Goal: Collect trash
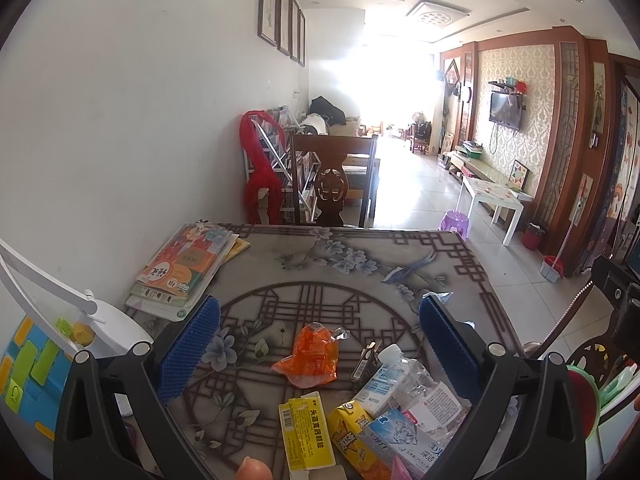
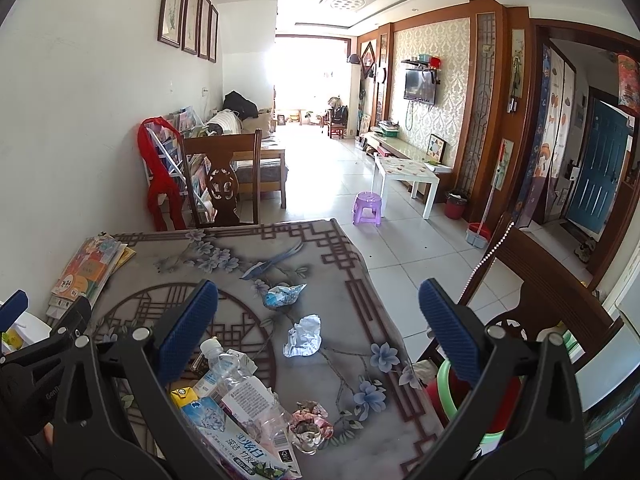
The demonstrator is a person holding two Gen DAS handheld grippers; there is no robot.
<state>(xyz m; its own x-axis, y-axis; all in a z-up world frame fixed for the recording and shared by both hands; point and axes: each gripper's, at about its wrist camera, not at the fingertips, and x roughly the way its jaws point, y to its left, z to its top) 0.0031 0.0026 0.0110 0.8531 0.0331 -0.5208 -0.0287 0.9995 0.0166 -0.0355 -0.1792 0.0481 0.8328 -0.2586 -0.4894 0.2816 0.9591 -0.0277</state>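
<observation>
Trash lies on a table covered with a flower-patterned cloth (image 1: 360,256). My left gripper (image 1: 318,316) is open and empty above an orange wrapper (image 1: 312,356), with a yellow box (image 1: 306,432), a yellow carton (image 1: 352,428), a crushed clear bottle (image 1: 408,384) and a toothpaste box (image 1: 404,440) nearer me. My right gripper (image 2: 318,300) is open and empty over the table's right part, above crumpled white paper (image 2: 304,336), a blue-white wrapper (image 2: 282,295), the bottle (image 2: 240,384), the toothpaste box (image 2: 240,440) and a pink crumpled wrapper (image 2: 310,426).
A stack of books (image 1: 184,268) lies at the table's far left. A white lamp base (image 1: 116,328) stands at the left. A wooden chair (image 1: 336,180) stands behind the table. A red bin with green rim (image 2: 472,400) sits right of the table, beside another chair (image 2: 552,292).
</observation>
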